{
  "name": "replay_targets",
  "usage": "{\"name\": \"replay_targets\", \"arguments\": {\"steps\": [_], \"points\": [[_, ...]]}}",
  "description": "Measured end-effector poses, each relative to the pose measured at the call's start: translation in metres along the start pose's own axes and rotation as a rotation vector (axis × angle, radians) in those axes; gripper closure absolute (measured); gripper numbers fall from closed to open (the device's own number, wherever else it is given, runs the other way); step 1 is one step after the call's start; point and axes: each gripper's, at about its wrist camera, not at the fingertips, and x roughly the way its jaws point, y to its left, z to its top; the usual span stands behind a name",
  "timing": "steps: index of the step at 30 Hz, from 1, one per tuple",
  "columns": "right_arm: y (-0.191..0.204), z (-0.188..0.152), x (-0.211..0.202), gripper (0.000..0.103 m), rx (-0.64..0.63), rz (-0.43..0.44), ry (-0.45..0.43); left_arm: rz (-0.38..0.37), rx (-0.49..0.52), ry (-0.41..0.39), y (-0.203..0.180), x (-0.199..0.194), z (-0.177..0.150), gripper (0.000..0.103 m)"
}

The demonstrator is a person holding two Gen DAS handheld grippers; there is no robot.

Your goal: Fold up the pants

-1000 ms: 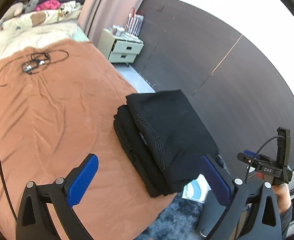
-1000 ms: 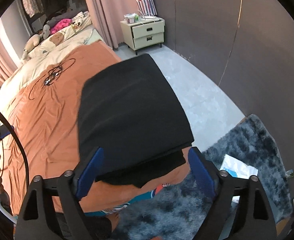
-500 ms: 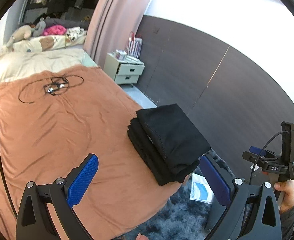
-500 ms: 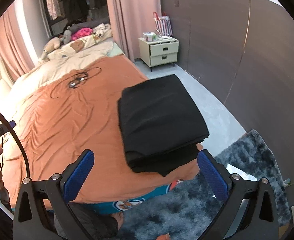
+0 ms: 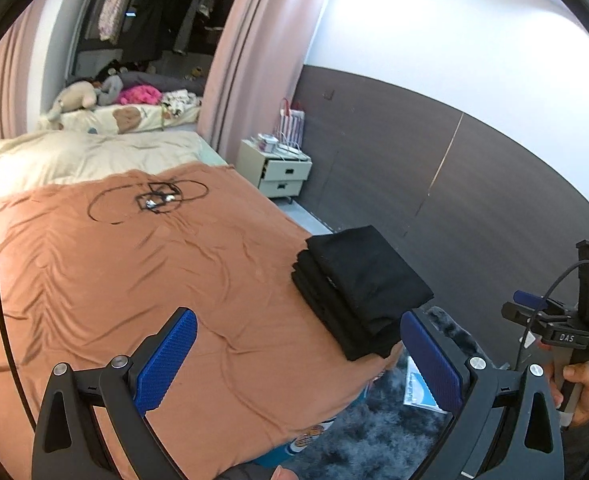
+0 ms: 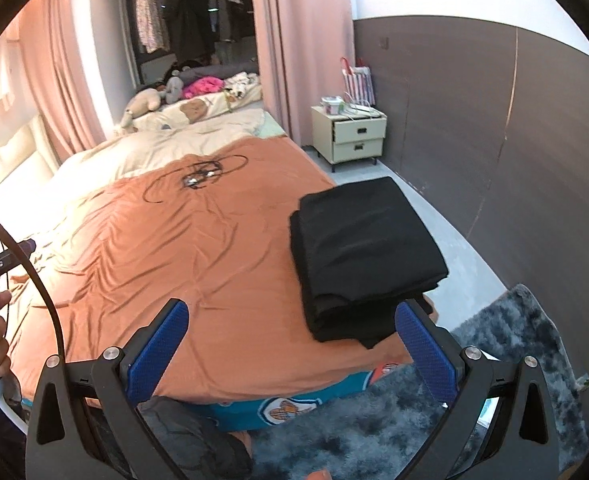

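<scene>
Black pants (image 5: 360, 286) (image 6: 360, 250) lie folded into a thick rectangular stack at the right front corner of the orange bed cover (image 5: 134, 272) (image 6: 198, 264). My left gripper (image 5: 298, 356) is open, held back from the stack with nothing between its blue pads. My right gripper (image 6: 292, 348) is open as well, jaws wide and empty, with the stack just beyond its right finger. In the left wrist view the right-hand tool and the hand holding it (image 5: 574, 372) show at the right edge.
A coiled black cable (image 5: 154, 200) (image 6: 200, 176) lies on the cover further back. Cream bedding and soft toys (image 6: 150, 100) sit at the bed's head. A bedside cabinet (image 6: 350, 136) stands by the dark wall. A shaggy grey rug (image 6: 506, 364) covers the floor at the bed's foot.
Both grippers have drawn back and up from the folded pants, so the stack looks smaller and farther. The right gripper's jaws widened from straddling the stack to empty.
</scene>
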Motion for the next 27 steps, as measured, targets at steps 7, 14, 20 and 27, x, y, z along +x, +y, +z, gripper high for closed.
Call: {"name": "replay_targets", "arguments": {"steps": [7,14,20,27], "points": [[0.019,-0.027,-0.026,0.000,-0.038,0.038,-0.068,0.064,0.024,-0.064,0.012,-0.049,-0.017,0.000],[0.031,-0.059,-0.038,0.000,-0.054,0.076,-0.123,0.128,0.038,-0.115,0.024,-0.096,-0.042,0.000],[0.039,-0.092,-0.039,0.000,-0.055,0.096,-0.154,0.185,0.058,-0.143,0.032,-0.130,-0.068,0.000],[0.049,-0.132,-0.043,0.000,-0.058,0.150,-0.193,0.246,0.056,-0.164,0.044,-0.159,-0.103,0.000]]}}
